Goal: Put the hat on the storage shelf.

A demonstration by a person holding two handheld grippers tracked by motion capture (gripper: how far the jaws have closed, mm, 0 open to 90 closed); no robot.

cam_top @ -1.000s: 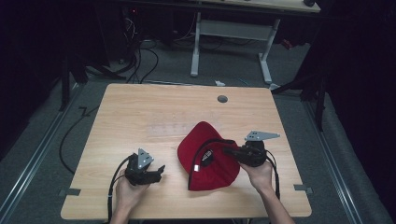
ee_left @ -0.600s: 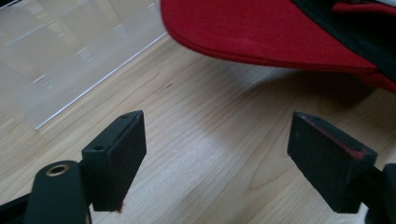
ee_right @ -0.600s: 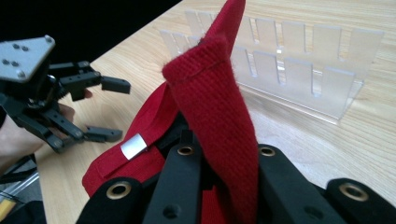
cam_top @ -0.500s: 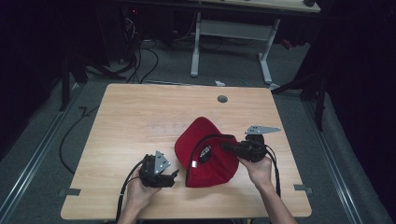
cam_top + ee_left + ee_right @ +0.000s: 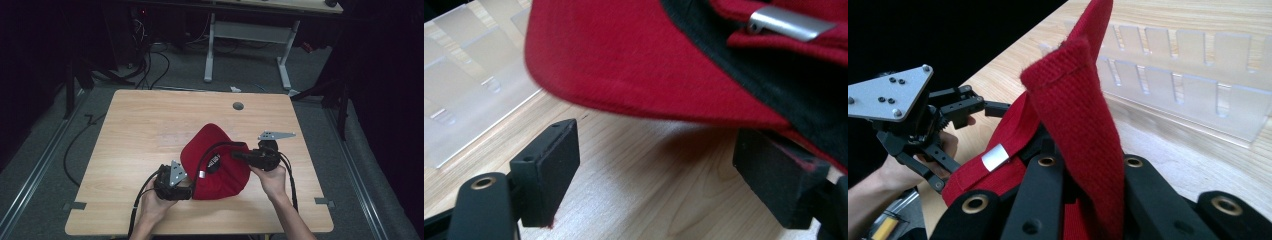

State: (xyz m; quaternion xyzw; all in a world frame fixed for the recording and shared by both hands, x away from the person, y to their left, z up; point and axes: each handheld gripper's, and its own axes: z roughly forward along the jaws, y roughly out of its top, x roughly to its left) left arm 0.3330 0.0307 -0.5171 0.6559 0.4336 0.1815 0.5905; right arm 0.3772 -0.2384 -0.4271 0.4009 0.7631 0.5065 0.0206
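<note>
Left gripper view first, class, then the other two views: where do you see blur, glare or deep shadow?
Left gripper view: the red cap is soft with blur at its brim edge and casts a shadow on the table. Right gripper view: knit sharp, clear plastic rack hazy. High view: table lit, surroundings nearly black.

Cap [image 5: 220, 165] on table [image 5: 150, 130], between left gripper [image 5: 189, 189] and right gripper [image 5: 239, 155].

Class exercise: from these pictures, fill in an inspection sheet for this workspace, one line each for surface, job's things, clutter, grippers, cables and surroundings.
Surface: wooden table, round grommet hole near the far edge.
Job's things: red cap, upside down.
Clutter: nothing seen.
Grippers: left gripper open, the cap's brim over its jaws; right gripper shut on the cap's fabric.
Cables: black cable draped over the cap.
Surroundings: second desk behind, floor cables.
</note>
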